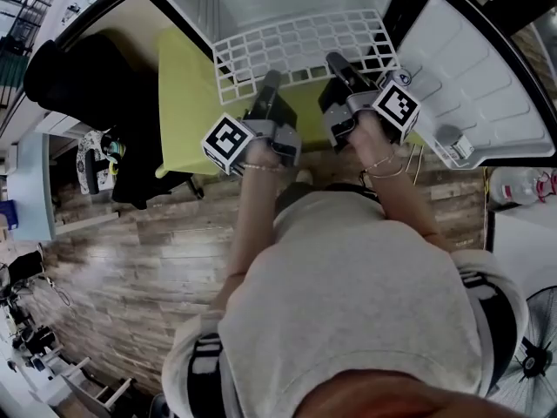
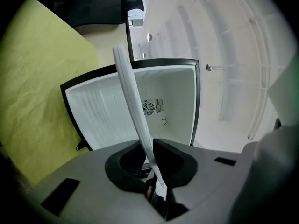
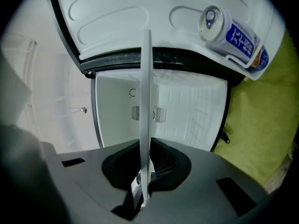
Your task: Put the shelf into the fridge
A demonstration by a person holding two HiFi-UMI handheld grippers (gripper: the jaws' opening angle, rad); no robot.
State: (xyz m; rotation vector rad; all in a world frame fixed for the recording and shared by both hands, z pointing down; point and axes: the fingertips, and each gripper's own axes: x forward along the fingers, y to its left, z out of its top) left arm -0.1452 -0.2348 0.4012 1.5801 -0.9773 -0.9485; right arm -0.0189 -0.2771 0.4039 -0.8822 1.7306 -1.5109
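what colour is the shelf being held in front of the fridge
White, an open grid pattern. The shelf shows best in the head view.

An office-like workroom: wood-plank floor [image 1: 130, 268], a black chair [image 1: 91, 85], a fan [image 1: 535, 347] and a mini fridge [image 1: 287, 3] on a yellow-green surface [image 1: 184, 103].

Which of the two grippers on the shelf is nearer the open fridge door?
The right gripper: it clamps the shelf on the side of the door, whose can shows in its view. The left gripper clamps the end by the yellow surface.
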